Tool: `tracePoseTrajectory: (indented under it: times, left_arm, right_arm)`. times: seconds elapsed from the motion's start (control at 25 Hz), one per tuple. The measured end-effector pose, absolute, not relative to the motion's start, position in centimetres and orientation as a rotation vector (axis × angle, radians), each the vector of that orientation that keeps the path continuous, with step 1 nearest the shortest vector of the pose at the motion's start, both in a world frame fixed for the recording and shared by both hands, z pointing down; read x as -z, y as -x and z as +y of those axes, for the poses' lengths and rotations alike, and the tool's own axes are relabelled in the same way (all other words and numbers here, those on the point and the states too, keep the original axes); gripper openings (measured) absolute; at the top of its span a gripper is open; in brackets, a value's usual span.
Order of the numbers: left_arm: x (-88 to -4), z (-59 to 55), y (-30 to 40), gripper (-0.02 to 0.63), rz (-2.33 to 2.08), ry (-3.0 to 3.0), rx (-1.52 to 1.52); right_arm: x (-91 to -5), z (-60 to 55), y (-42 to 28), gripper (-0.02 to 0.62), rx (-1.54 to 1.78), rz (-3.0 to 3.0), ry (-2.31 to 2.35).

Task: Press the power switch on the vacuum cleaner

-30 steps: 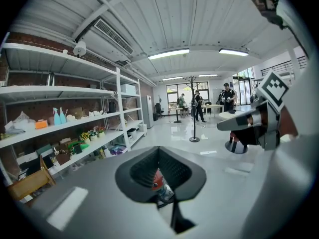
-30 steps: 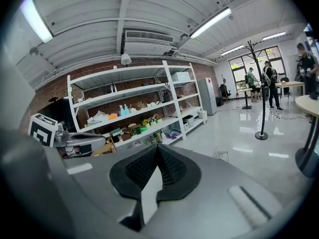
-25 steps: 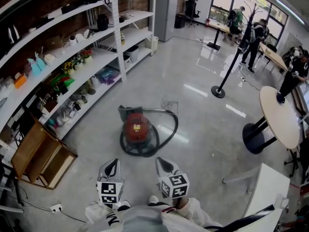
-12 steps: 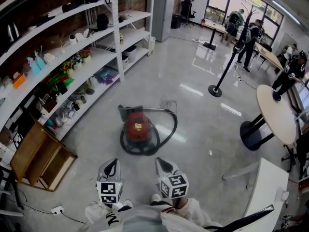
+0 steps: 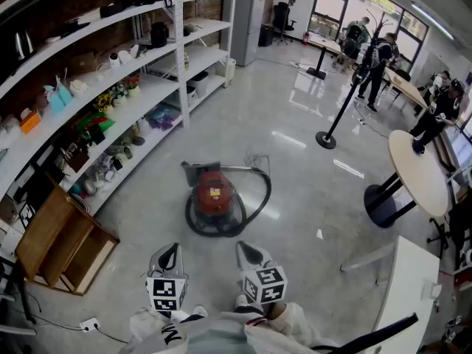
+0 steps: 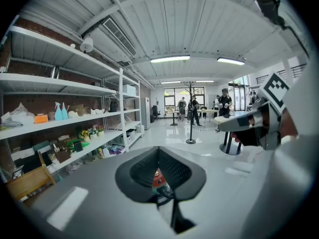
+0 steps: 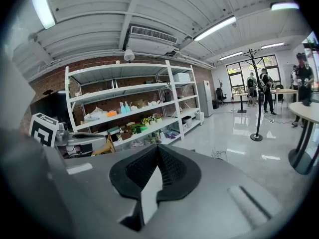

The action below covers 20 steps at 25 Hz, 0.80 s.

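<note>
- left gripper (image 5: 170,251) and right gripper (image 5: 248,248) are hanging low in the head view, close to the person's body; each one's jaws are clenched tip to tip, gripping nothing
- vacuum cleaner (image 5: 214,198) is sitting on the floor (image 5: 310,161) ahead of both grippers and well apart from them, roughly between their two lines, marginally nearer the right one
- left gripper view is looking straight at it: vacuum cleaner (image 6: 156,177) is showing red through the slit below the closed tips
- right gripper view is pointing off toward the shelves (image 7: 124,89) and isn't catching the vacuum at all
- so the left one is looking better aimed; either way it's needing a long reach forward and down
- long axis is running away from the person, with the grey end on the far side and leaning a bit left
- hose (image 5: 268,192) is leaving that far end, swinging right and looping round the near side
- look: squat rounded red canister, pale patch on top, dark ring round the base
- power switch isn't resolving at this range; probably on the top face, a guess only
- closed tips are suiting a poke-style press
</note>
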State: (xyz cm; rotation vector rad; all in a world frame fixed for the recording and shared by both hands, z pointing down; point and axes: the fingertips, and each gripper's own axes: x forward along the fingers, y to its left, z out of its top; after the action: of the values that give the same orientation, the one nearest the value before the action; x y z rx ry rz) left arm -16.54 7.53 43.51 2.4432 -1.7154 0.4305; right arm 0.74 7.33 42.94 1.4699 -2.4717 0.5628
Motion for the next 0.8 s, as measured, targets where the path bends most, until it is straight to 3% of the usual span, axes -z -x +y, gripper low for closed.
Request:
tracePoseTrajectory:
  times: [0.8]
  left_arm:
    - [-46.0,11.0,21.1,0.0,-1.565,-2.493,-0.484]
  right_arm:
    - [-45.2,12.6,3.9,0.0,-0.643,-2.372,-1.582]
